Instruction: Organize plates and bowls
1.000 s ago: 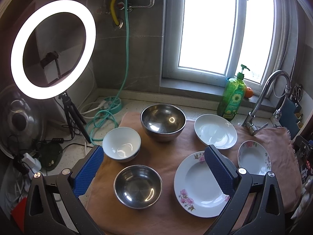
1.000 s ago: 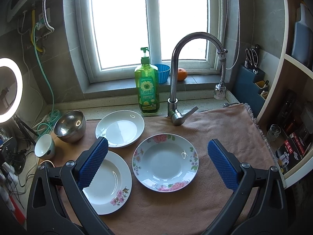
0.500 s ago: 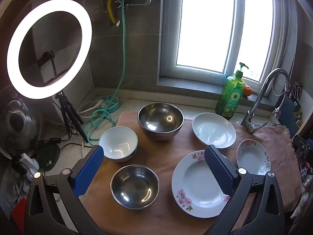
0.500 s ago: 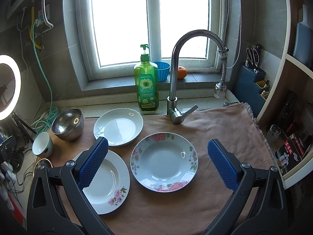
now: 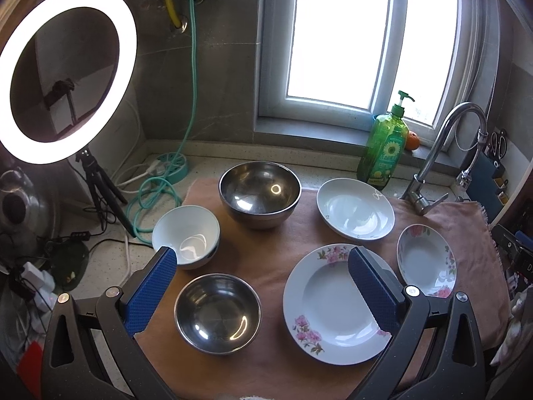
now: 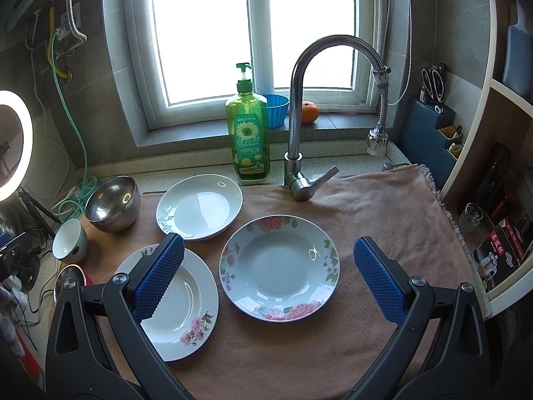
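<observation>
Porcelain and steel lie spread on a brown cloth (image 6: 383,206) over the desk: a big flowered plate (image 5: 333,303), a deep flowered plate (image 6: 279,266) and a plain white plate (image 6: 200,205) sit to the right, well apart from one another; a large steel bowl (image 5: 260,193), a small steel bowl (image 5: 218,313) and a white bowl (image 5: 186,238) sit to the left. Nothing is stacked yet. The left gripper (image 5: 260,286) hangs above the small steel bowl and big plate, jaws released and empty; the right gripper (image 6: 266,276) hangs over the deep flowered plate, jaws likewise spread around nothing. To begin well, I judge each gripper should come down on a rim edge-on, since glazed plates are thin, slick and lie flat on soft cloth, while steel bowls are round and slippery. A green soap bottle (image 6: 248,133) and tap (image 6: 299,153) stand behind
</observation>
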